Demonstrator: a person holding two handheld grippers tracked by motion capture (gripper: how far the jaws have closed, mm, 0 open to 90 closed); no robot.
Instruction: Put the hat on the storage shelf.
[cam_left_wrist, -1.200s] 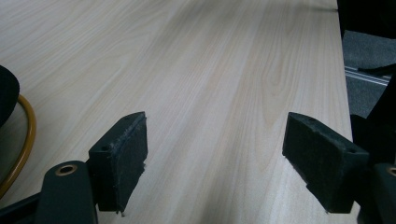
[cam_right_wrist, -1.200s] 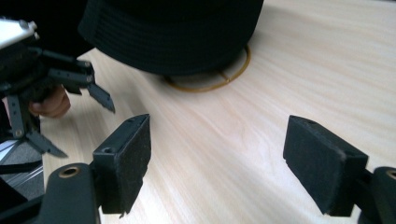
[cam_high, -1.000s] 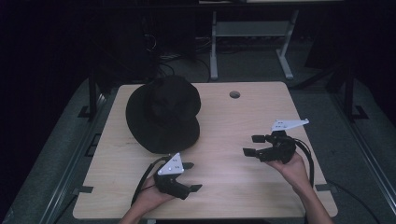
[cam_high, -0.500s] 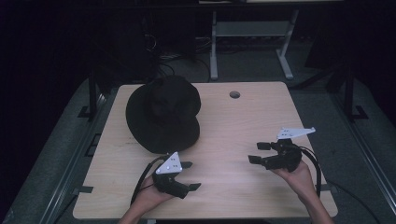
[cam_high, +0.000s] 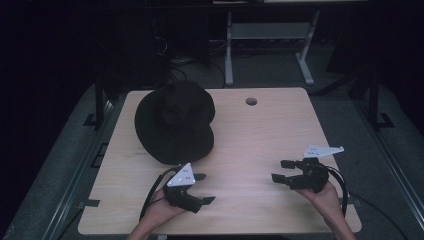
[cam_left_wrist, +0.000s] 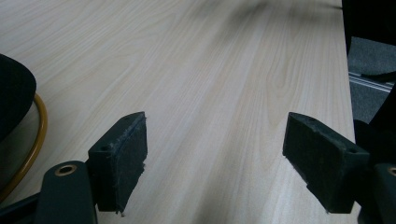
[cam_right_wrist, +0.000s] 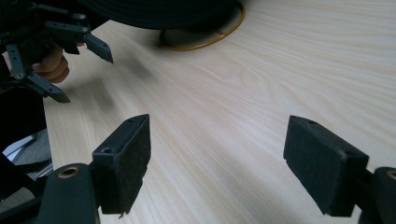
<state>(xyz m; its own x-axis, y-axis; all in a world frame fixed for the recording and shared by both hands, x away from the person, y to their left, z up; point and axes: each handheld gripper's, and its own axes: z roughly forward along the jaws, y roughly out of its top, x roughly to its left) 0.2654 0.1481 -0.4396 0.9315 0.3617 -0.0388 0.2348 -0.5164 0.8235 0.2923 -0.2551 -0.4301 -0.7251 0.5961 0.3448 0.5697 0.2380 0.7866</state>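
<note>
Both your grippers sit low and empty near your edge of the table — the black hat lies untouched on the far left.

Your left gripper (cam_high: 202, 189) hovers just short of the hat (cam_high: 174, 121), jaws spread wide with nothing between them, which looks like a stance for reaching in at the near brim. Your right gripper (cam_high: 282, 170) hangs well apart over bare wood, jaws also wide apart and pointed inward at the left one. In the right gripper view a thin yellow cord (cam_right_wrist: 205, 43) peeks out from under the brim and lies on the table (cam_high: 260, 135) — likely the easiest thing to snag, so approach the brim flat. There is open wood across the middle and right; the hat's far brim sits close to the table's back-left corner, so draw it toward you rather than push.
</note>
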